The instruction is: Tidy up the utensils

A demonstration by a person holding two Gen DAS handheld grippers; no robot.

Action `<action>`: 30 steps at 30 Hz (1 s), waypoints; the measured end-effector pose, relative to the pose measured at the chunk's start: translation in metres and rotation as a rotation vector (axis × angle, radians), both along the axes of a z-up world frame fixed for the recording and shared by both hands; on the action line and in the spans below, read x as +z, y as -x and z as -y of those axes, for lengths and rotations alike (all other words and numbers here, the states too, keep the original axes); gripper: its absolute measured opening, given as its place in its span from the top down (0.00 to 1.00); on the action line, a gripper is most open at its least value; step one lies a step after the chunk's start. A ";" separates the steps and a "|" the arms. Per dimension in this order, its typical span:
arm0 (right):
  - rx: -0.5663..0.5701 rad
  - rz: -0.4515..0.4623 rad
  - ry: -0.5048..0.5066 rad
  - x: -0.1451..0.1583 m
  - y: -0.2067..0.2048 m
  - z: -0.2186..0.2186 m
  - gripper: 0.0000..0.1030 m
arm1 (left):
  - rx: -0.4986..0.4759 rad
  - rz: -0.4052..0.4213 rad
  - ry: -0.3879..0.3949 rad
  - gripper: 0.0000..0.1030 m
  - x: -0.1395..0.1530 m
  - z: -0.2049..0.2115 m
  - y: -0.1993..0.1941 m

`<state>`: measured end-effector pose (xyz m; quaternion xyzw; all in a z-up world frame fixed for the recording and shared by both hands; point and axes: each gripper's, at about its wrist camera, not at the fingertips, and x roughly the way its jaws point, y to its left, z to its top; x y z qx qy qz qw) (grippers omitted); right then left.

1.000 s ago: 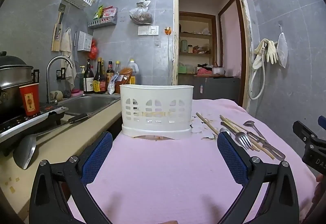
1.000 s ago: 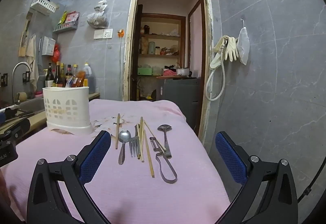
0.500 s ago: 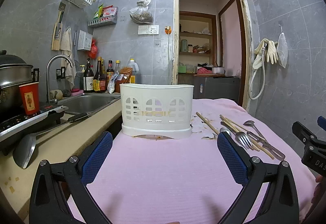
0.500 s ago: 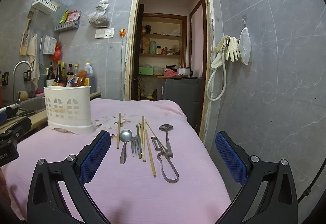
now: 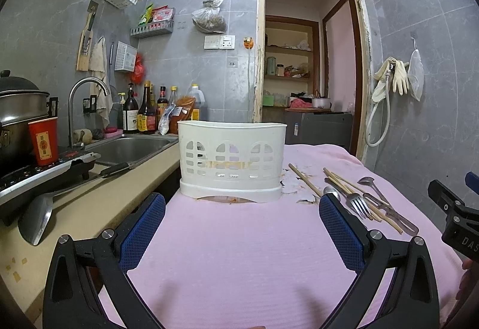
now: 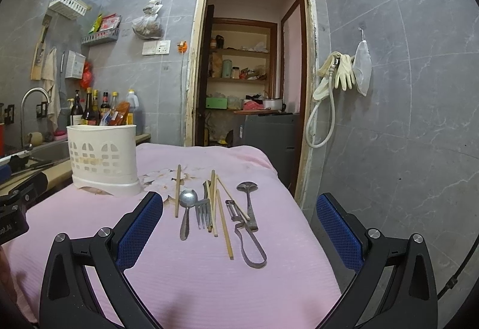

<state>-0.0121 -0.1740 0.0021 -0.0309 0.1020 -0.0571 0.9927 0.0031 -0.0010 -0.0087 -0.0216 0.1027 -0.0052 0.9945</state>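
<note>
OK, both tongs, left (image 5: 241,228) and right (image 6: 239,228), gape wide, empty. Right of the caddy (image 6: 103,160): spoon (image 6: 187,206) looks light, stiff, slick, so I'd pinch mid-handle.

A white perforated utensil holder (image 6: 103,160) stands upright on the pink-covered worktop (image 6: 209,284). To its right the utensils lie flat, close together and roughly parallel: a lone chopstick (image 6: 177,190), a spoon (image 6: 186,210), a fork (image 6: 203,212), several more chopsticks (image 6: 223,224), a peeler (image 6: 247,236) and a small ladle (image 6: 248,203).
</note>
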 end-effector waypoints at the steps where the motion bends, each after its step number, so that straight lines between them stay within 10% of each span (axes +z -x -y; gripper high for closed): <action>1: 0.001 -0.001 0.001 0.000 0.000 0.000 0.00 | 0.000 -0.001 0.001 0.02 0.000 0.000 -0.001; 30: 0.007 -0.007 0.007 -0.001 -0.002 -0.002 0.00 | 0.001 -0.009 0.007 0.02 0.001 -0.003 0.001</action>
